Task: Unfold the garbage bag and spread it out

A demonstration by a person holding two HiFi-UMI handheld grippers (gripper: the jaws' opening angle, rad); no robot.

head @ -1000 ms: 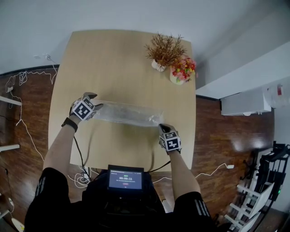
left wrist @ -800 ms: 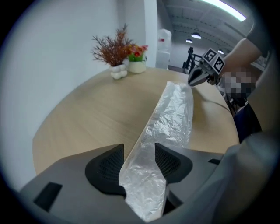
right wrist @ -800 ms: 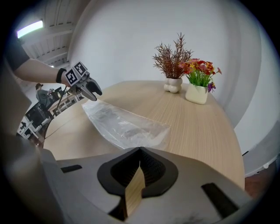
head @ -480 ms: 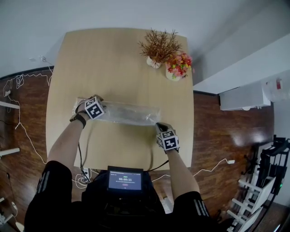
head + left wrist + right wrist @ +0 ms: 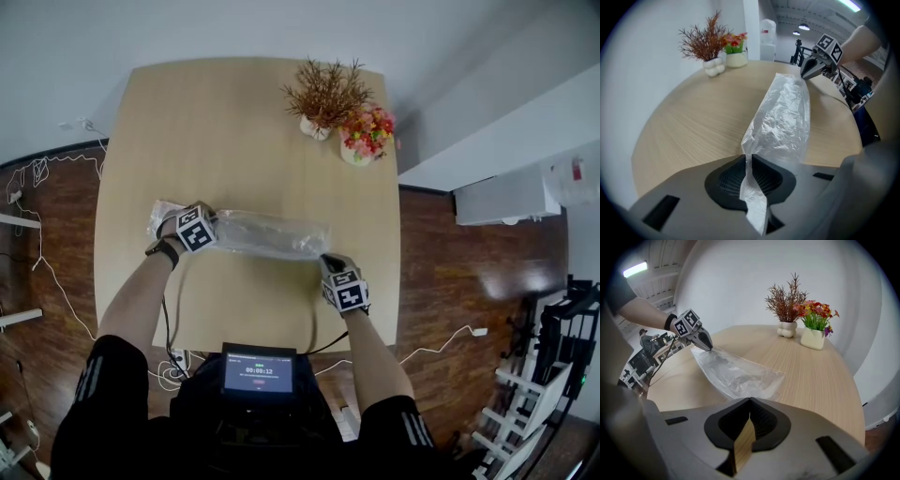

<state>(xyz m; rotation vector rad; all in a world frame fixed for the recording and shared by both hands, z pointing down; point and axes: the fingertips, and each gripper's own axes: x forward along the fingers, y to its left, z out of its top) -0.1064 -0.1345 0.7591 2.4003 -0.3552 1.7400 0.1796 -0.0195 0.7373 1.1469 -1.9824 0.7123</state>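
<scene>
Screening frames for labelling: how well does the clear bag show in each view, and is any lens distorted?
Head view: sharp, even light, garbage bag faint against the table, room edges bowed. Left gripper view: fisheye, dark corners, bag's creases crisp and bright. Right gripper view: same fisheye, bag paler, ceiling lamp glaring top left.

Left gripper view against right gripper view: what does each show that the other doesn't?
Only the left gripper view: the clear garbage bag pinched in the left gripper's jaws, which have just been closing, and the right gripper at its far end. Only the right gripper view: the right gripper's own shut jaws, seen close. Both: the bag along the wooden table, the dried plant and the flower pot.
</scene>
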